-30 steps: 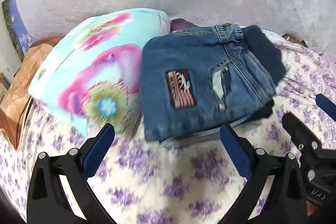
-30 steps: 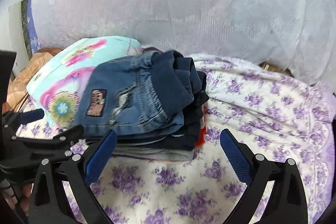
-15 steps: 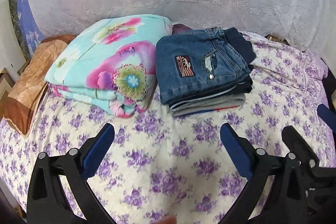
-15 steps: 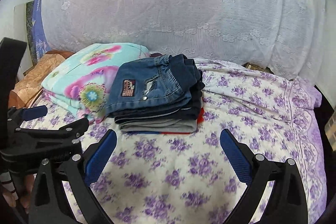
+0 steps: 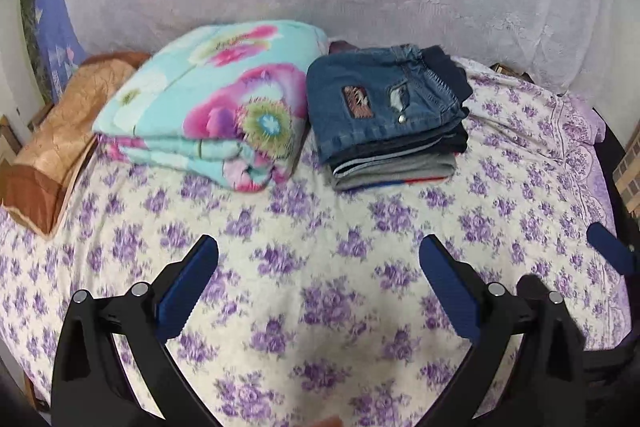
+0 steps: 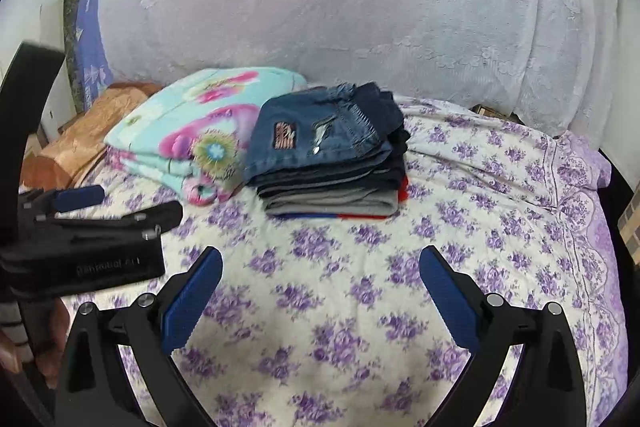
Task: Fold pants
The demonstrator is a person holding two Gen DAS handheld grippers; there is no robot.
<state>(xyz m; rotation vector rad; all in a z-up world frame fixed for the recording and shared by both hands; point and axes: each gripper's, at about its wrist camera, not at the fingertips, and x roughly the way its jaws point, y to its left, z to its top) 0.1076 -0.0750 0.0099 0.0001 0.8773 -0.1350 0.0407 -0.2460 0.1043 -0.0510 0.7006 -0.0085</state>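
Note:
Folded blue jeans [image 5: 380, 103] with a red patch lie on top of a stack of folded clothes [image 5: 394, 167] at the back of the bed; they also show in the right wrist view [image 6: 320, 139]. My left gripper [image 5: 318, 287] is open and empty, well in front of the stack over the bedsheet. My right gripper [image 6: 320, 291] is open and empty, also in front of the stack. The left gripper's body [image 6: 88, 247] shows at the left of the right wrist view.
A folded floral blanket [image 5: 212, 111] lies left of the stack, touching it. A brown pillow [image 5: 56, 151] sits at the far left. A lace-covered headboard [image 6: 340, 7] rises behind. The purple-flowered bedsheet [image 5: 320, 227] covers the bed; its right edge drops off [image 6: 600, 227].
Both grippers have pulled back away from the stack of clothes, which now looks smaller and farther. Both stay open and empty.

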